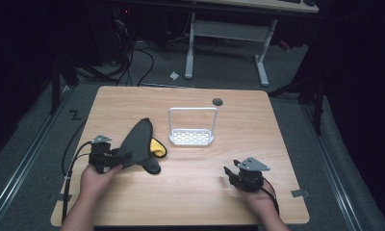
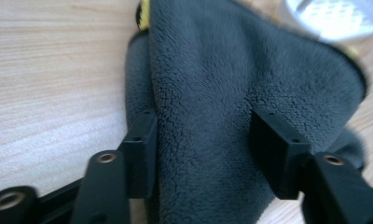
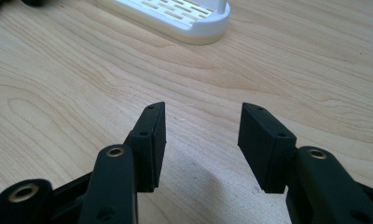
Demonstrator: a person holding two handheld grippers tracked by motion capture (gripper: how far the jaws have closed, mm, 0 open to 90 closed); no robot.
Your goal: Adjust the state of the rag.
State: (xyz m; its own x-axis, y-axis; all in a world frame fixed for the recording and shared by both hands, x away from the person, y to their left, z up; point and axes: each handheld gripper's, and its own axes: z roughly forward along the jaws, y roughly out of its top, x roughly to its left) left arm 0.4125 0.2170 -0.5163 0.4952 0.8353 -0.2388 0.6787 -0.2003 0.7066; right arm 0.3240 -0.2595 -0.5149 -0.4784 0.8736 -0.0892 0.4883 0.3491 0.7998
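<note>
- My left gripper (image 1: pixel 117 159) has a thick fold of the dark grey cloth (image 2: pixel 231 107) bunched between its jaws, both pads pressing the pile.
- The cloth (image 1: pixel 138 143) rises toward one o'clock from that grip, its yellow underside (image 1: pixel 157 147) showing.
- The white rack (image 1: pixel 191 137) stands at two o'clock.
- My right gripper (image 3: pixel 201 140) gapes wide over bare table (image 3: pixel 72 88).

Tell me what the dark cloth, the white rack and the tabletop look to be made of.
Dark cloth: soft grey microfibre or fleece, judging by its fuzzy matte pile; a yellow edge peeks out.
White rack: probably plastic, smooth and slightly glossy, with a slotted base and a thin hoop that may be metal.
Tabletop: pale wood or wood-look laminate, with visible grain and a satin sheen.
</note>
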